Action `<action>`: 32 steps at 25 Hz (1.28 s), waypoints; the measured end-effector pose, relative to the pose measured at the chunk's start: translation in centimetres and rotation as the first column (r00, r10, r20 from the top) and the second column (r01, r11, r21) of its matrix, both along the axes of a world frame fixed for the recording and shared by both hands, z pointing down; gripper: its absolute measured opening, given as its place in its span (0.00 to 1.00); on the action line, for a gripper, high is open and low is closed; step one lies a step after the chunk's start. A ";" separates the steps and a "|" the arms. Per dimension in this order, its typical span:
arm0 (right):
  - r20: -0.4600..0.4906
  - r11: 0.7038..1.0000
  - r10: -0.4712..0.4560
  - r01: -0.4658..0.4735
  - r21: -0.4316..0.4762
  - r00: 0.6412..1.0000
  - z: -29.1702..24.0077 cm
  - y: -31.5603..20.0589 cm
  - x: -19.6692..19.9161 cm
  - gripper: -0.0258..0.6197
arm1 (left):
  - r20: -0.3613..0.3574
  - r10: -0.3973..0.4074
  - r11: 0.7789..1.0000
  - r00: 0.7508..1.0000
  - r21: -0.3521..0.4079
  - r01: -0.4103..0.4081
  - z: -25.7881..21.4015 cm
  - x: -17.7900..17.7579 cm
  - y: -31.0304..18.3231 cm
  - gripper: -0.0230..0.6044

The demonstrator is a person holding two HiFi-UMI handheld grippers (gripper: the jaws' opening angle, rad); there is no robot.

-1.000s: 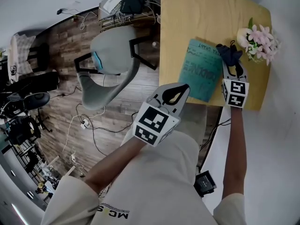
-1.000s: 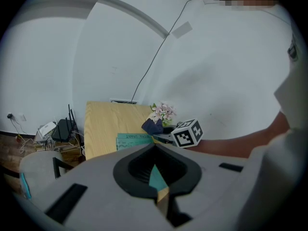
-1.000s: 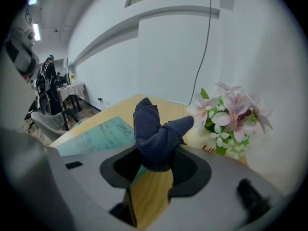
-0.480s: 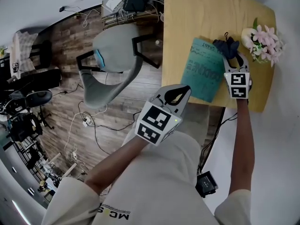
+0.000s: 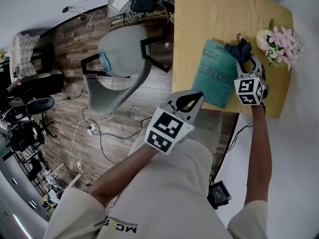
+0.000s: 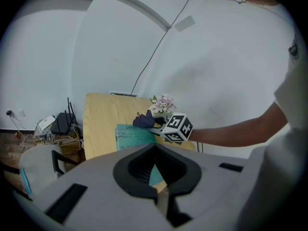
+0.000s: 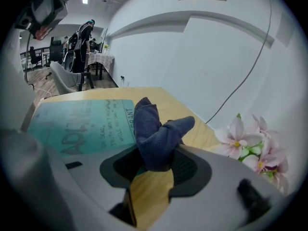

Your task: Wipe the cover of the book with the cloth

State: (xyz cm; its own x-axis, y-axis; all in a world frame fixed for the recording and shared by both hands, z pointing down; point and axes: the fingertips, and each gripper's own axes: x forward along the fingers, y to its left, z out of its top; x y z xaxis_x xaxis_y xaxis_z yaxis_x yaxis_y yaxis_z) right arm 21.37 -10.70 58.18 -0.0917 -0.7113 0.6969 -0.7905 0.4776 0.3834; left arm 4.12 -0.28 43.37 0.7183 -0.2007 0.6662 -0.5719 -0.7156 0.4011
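A teal book (image 5: 214,73) lies flat near the front edge of the wooden table (image 5: 209,14). My right gripper (image 5: 242,61) is shut on a dark blue cloth (image 5: 239,50) and hovers at the book's far right corner. In the right gripper view the bunched cloth (image 7: 156,134) sticks up between the jaws, with the book (image 7: 82,121) just to its left. My left gripper (image 5: 195,94) is shut with nothing in it, held in the air off the table's front edge. From the left gripper view, the book (image 6: 137,134) and cloth (image 6: 144,121) lie beyond its jaws.
A bunch of pink flowers (image 5: 279,43) stands at the table's right edge, close to the cloth. A grey chair (image 5: 122,54) is left of the table on the wooden floor. Cables and boxes (image 5: 134,1) lie by the table's far left corner.
My right gripper has carried the cloth a little to the left, onto the book's far right corner. The left gripper has hardly moved.
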 end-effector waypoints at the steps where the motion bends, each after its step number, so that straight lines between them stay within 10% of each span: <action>1: -0.012 1.000 -0.006 0.006 -0.002 1.000 0.0 0.2 -0.1 0.31 | 0.001 0.001 1.000 1.000 0.000 -0.001 0.0 -0.1 0.0 0.05; 32: 0.038 0.998 -0.018 0.020 -0.052 0.999 0.3 8.5 -3.6 0.31 | -0.003 0.018 1.000 1.000 -0.005 -0.018 -0.1 -0.4 0.9 0.05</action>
